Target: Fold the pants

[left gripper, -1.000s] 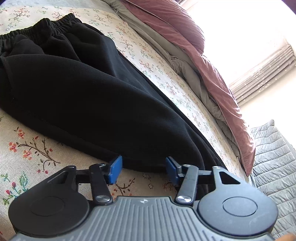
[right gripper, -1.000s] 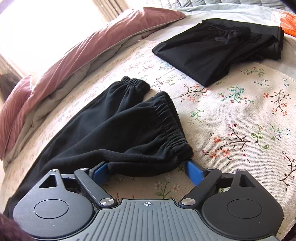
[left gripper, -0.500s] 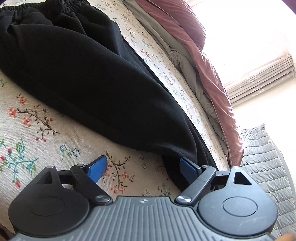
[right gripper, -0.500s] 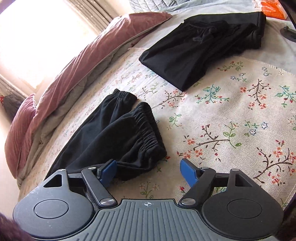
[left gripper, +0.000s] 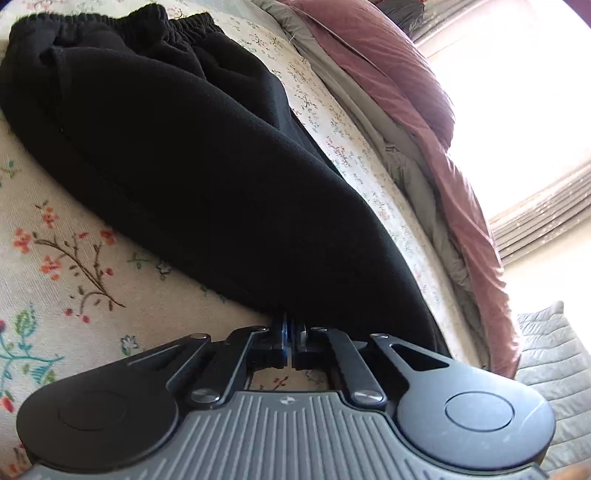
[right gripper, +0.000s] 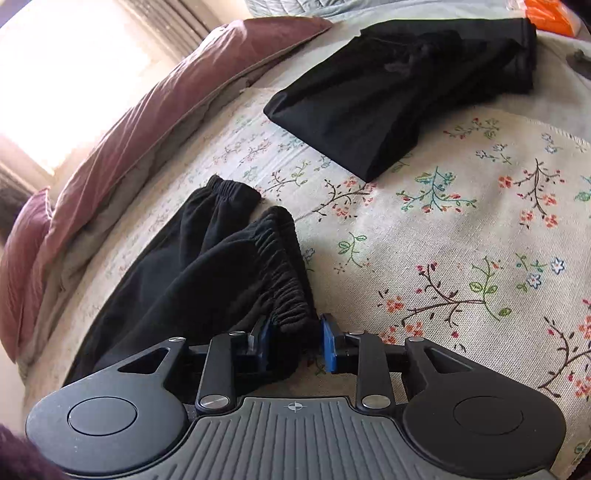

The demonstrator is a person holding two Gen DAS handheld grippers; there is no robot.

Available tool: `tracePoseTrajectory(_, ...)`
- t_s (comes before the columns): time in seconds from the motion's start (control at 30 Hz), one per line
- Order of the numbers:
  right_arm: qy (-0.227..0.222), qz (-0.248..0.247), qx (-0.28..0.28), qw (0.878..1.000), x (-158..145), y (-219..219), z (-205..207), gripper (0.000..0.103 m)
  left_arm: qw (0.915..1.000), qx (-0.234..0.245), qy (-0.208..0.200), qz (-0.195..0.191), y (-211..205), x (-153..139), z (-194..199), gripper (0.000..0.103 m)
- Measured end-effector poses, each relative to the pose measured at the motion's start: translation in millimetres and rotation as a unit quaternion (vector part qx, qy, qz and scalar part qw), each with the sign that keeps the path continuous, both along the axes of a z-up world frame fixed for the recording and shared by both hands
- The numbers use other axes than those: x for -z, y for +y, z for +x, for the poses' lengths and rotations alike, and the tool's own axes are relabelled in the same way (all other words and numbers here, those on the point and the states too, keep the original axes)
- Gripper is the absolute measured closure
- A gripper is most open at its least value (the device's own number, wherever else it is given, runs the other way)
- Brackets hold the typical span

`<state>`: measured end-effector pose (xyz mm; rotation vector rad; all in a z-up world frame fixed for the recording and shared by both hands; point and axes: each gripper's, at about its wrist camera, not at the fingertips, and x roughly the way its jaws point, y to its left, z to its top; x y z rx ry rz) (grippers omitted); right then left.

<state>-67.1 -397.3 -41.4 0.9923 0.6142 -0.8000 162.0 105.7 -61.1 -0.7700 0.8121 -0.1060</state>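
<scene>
On the bed, over the floral cloth (right gripper: pixel 461 236), the black pants (left gripper: pixel 192 155) lie stretched out long, waistband end toward the right gripper, the far end under the left. Look at the left gripper (left gripper: pixel 289 332): its jaws are drawn right together at the near edge of the dark fabric, blue pads almost meeting, and they seem to be pinching the hem of the pants, though the black cloth hides just how much is caught. Over to the right gripper (right gripper: pixel 295 338): its jaws are closing now, narrowed in around the corner of the gathered elastic waistband (right gripper: pixel 284 280), with that bunched black edge sitting squarely between the blue pads and touching them. Beyond, near the top of the right wrist view, a second black garment (right gripper: pixel 402 99) lies folded flat, well apart from the pants. A mauve duvet (right gripper: pixel 155 107) is heaped along the far side of the bed, bright window light behind it, and an orange item (right gripper: pixel 550 16) peeks in at the top corner. No brand, label or readable writing anywhere on the pants, just a small round crosshair mark on each gripper's ribbed grey body.
</scene>
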Motion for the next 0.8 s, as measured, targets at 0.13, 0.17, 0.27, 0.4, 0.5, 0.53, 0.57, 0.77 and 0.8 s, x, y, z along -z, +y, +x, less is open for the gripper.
tracePoseTrajectory(0.13, 0.037, -0.083, -0.027, 0.995, -25.5, -7.4, -0.8, 0.080, 0.9936, 0.037, -0.042, 0.098, -4.8, -35.1, -17.9, 0.096)
tracePoseTrajectory(0.17, 0.042, -0.096, -0.035, 0.994, -32.7, -9.6, -2.6, 0.080, 0.9902, 0.046, -0.058, 0.119, -4.5, -44.0, -25.0, 0.096)
tracePoseTrajectory(0.27, 0.070, -0.136, -0.055, 0.987, -49.7, -15.3, -9.1, 0.081, 0.9869, 0.071, -0.074, 0.125, 3.9, -55.3, -40.6, 0.096)
tracePoseTrajectory(0.4, 0.079, -0.131, -0.049, 0.987, -54.5, -30.1, -22.1, 0.081, 0.9829, 0.133, -0.061, 0.112, 5.5, -43.9, -48.0, 0.091)
tracePoseTrajectory(0.5, 0.074, -0.112, -0.050, 0.990, -48.5, -37.0, -26.6, 0.081, 0.9869, 0.141, -0.045, 0.065, 0.6, -23.6, -48.0, 0.046)
tracePoseTrajectory(0.53, 0.078, -0.110, -0.053, 0.990, -46.2, -36.5, -25.9, 0.081, 0.9888, 0.137, -0.035, 0.048, 0.6, -18.8, -47.5, 0.030)
tracePoseTrajectory(0.57, 0.085, -0.113, -0.057, 0.988, -43.8, -34.0, -23.6, 0.081, 0.9906, 0.133, -0.019, 0.025, -0.1, -13.4, -46.1, 0.027)
tracePoseTrajectory(0.77, 0.101, -0.123, -0.066, 0.985, -39.1, -29.2, -20.0, 0.081, 0.9961, 0.086, 0.002, -0.017, -4.1, -3.6, -37.5, 0.028)
tracePoseTrajectory(0.8, 0.106, -0.124, -0.069, 0.984, -38.1, -29.4, -18.5, 0.080, 0.9973, 0.073, 0.003, -0.011, -5.1, -4.6, -36.5, 0.040)
